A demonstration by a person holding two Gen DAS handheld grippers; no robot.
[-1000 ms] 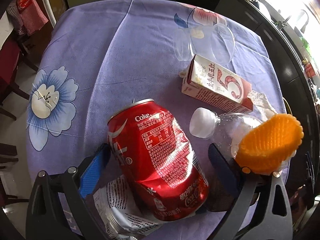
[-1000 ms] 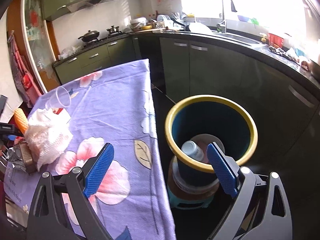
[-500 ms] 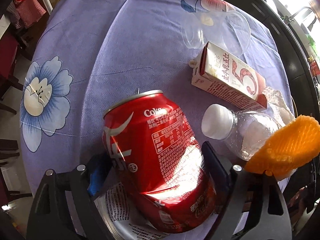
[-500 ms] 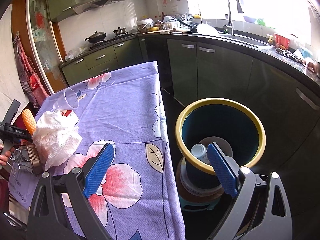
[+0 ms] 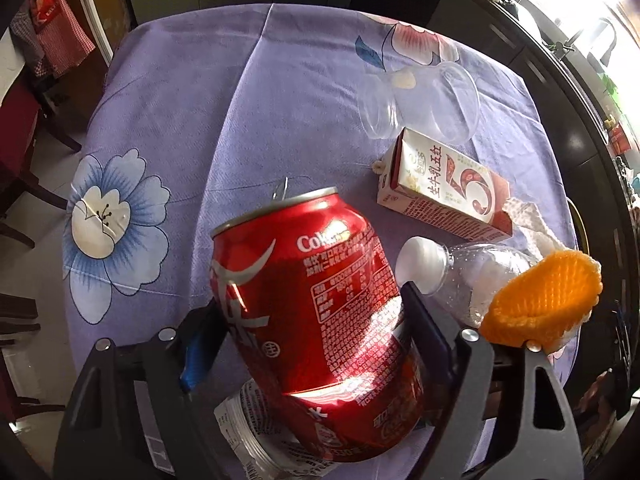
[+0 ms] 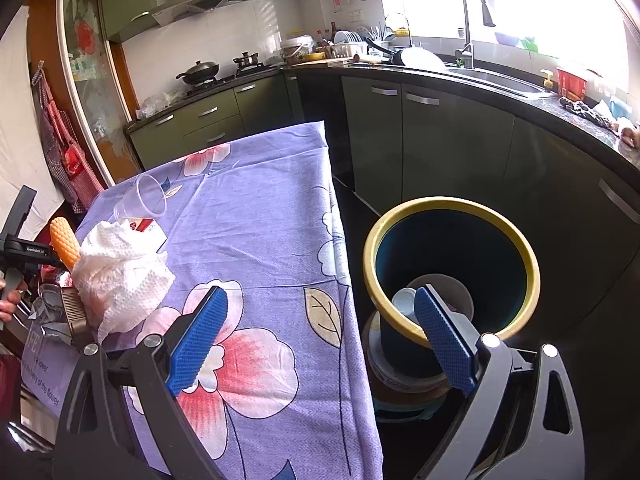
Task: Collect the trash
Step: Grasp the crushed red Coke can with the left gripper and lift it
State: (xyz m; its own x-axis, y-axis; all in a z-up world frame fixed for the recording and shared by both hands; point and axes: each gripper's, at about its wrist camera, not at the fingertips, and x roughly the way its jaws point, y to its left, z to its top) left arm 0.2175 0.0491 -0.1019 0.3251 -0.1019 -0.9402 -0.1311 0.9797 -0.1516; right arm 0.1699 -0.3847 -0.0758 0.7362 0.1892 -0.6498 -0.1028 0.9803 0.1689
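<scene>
On the lilac flower-printed tablecloth (image 5: 168, 92), we see litter gathered around one landmark, a dented red aluminium cola can (image 5: 316, 320).

Off the table, well away from the can, stands the round dark-blue waste bin with a yellow rim (image 6: 452, 208), with a bottle already lying in it. Our right gripper (image 6: 320, 336) hangs between table edge and bin, its blue pads wide apart and empty.

On the table, a crumpled white paper towel (image 6: 120, 276) lies beyond the can. A red-and-white milk carton (image 5: 444, 188) lies on its side, up and right of the can. A clear plastic cup (image 5: 420, 100) lies tipped over beyond the carton. A clear plastic bottle with a white cap (image 5: 464, 276) lies just right of the can, partly under an orange foam fruit net (image 5: 544, 304). A silvery printed wrapper (image 5: 256, 432) lies under the can's base.

Our left gripper (image 5: 316, 344) straddles the can, its jaws closing and both pads against the can's sides.

We judge the risks thus: the dented wall may buckle further and slip, and the wrapper beneath may drag along and drop.
</scene>
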